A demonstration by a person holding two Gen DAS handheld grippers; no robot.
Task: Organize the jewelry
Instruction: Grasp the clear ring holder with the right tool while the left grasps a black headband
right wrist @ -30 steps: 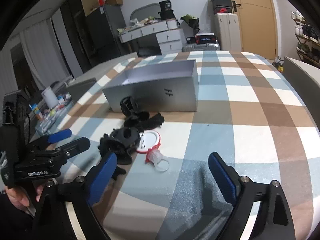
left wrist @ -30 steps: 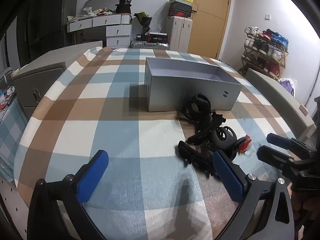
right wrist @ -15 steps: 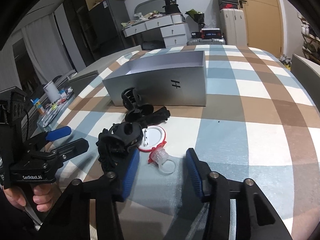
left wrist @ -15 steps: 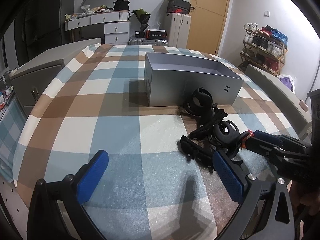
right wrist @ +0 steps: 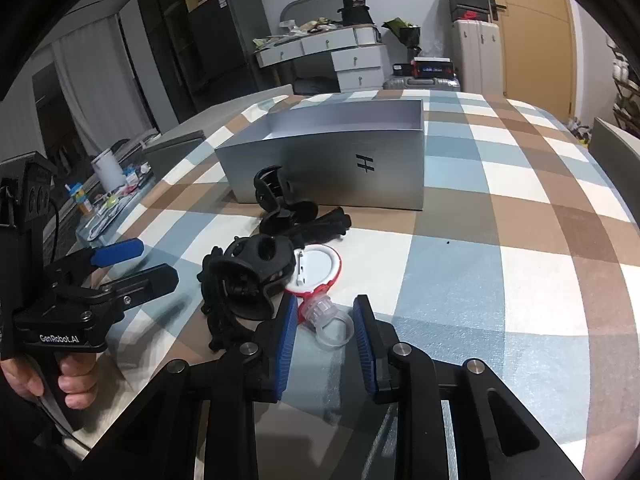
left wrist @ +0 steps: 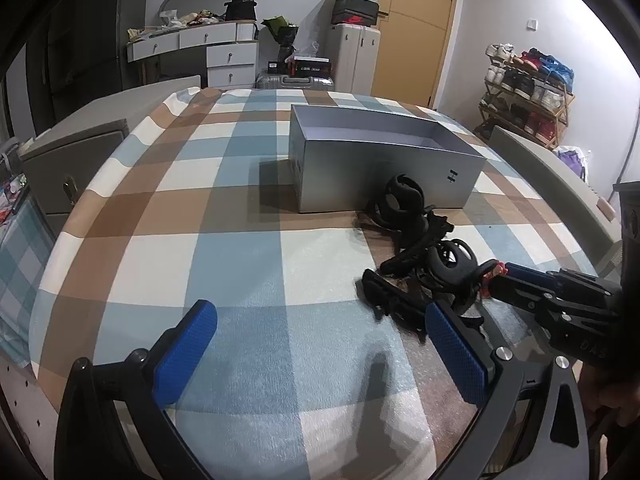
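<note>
A clear plastic ring with a red gem (right wrist: 330,322) lies on the checked cloth. My right gripper (right wrist: 326,320) has its jaws closing on it, the blue pads touching it on both sides. In the left wrist view the right gripper (left wrist: 505,276) reaches in from the right to the pile's edge. Just beyond the ring lie a red-rimmed white round pin (right wrist: 320,266) and a pile of black hair claws (right wrist: 256,272) (left wrist: 424,264). An open silver box (right wrist: 340,160) (left wrist: 380,168) stands behind them. My left gripper (left wrist: 320,354) (right wrist: 140,264) hangs open left of the pile with nothing in it.
The bed's grey side boards (left wrist: 552,176) run along its edges. To the left stand a grey cabinet (left wrist: 68,160) and a cluttered tray (right wrist: 108,200). A hand (right wrist: 68,384) holds the left gripper's handle. A dresser, suitcases and a shoe rack line the walls.
My right gripper's jaws have come together from wide open to a narrow gap around the plastic ring, after edging towards it. The left gripper has stayed where it was.
</note>
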